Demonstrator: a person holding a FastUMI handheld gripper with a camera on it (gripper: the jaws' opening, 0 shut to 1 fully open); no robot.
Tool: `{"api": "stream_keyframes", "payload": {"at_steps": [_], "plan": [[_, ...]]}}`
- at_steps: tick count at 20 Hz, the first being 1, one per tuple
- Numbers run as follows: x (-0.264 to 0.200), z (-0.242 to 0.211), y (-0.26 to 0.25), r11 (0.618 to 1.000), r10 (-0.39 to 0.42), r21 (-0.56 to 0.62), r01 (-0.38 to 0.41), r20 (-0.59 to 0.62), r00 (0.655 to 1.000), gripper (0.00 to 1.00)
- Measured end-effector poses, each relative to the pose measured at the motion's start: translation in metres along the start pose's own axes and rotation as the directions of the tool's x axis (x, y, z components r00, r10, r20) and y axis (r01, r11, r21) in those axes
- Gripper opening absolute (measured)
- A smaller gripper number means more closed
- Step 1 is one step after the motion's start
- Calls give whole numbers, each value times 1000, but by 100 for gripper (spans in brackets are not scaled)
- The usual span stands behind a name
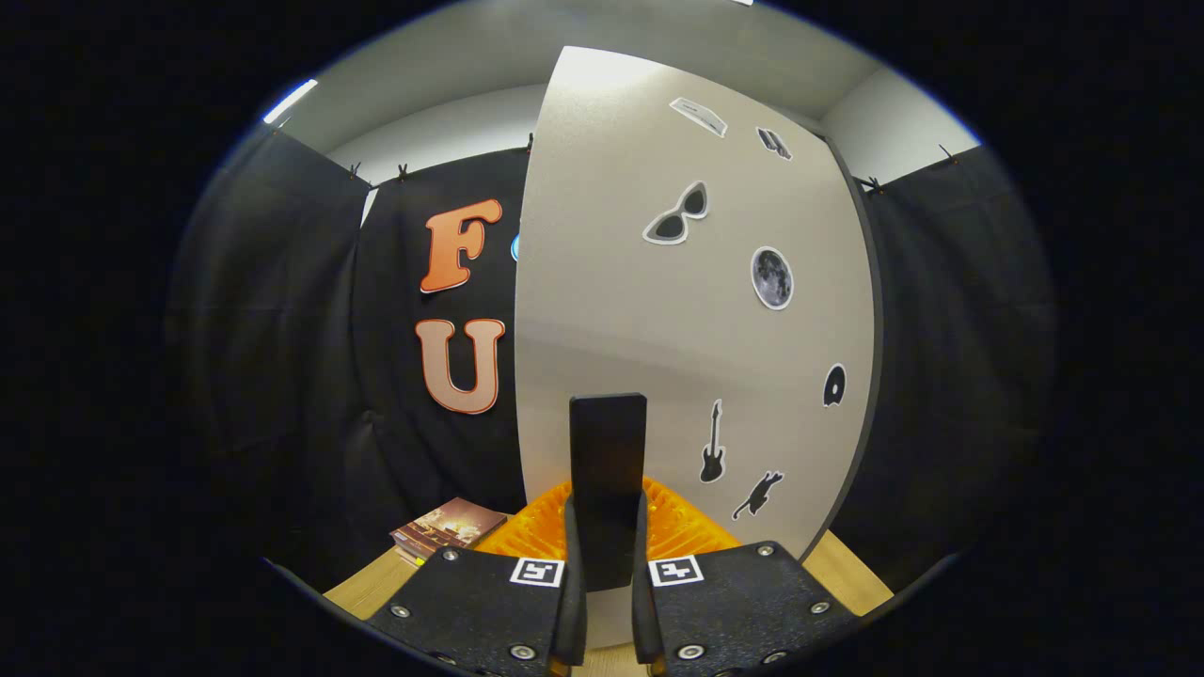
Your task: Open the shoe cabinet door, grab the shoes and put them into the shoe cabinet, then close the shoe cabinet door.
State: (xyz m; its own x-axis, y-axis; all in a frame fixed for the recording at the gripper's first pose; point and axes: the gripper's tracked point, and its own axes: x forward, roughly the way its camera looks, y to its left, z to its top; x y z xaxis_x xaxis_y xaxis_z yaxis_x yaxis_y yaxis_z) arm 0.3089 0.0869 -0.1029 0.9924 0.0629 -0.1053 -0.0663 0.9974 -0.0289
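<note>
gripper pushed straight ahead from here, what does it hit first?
The gripper is already shut on the black handle, both fingers pressing it. Straight on, it would likely meet the stickered cabinet door behind that handle, though the depth is hard to judge.

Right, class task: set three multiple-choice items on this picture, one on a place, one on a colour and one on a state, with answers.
1. Where does the book lie?
A. On the wooden surface, beside the ridged thing
B. On top of the door
C. Between the tongs

2. What colour is the ridged thing just beyond the tongs?
A. Blue
B. Orange
C. Green

3. How do the tongs stand?
A. Wide open, on nothing
B. Shut on the black handle of the door
C. Shut on the book

Answers:
1 A: the book lies flat on the wood, next to the ridged thing.
2 B: its ribs show orange on both sides of the handle.
3 B: both fingers press the handle's sides.
</note>
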Motion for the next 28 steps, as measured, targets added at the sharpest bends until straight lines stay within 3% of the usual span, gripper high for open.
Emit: {"api": "stream_keyframes", "payload": {"at_steps": [13,28], "plan": [[-42,-5,-40,997,-76,27,76,-9,997,18],[-95,-13,-133,1000,-18,20,18,25,1000,18]]}}
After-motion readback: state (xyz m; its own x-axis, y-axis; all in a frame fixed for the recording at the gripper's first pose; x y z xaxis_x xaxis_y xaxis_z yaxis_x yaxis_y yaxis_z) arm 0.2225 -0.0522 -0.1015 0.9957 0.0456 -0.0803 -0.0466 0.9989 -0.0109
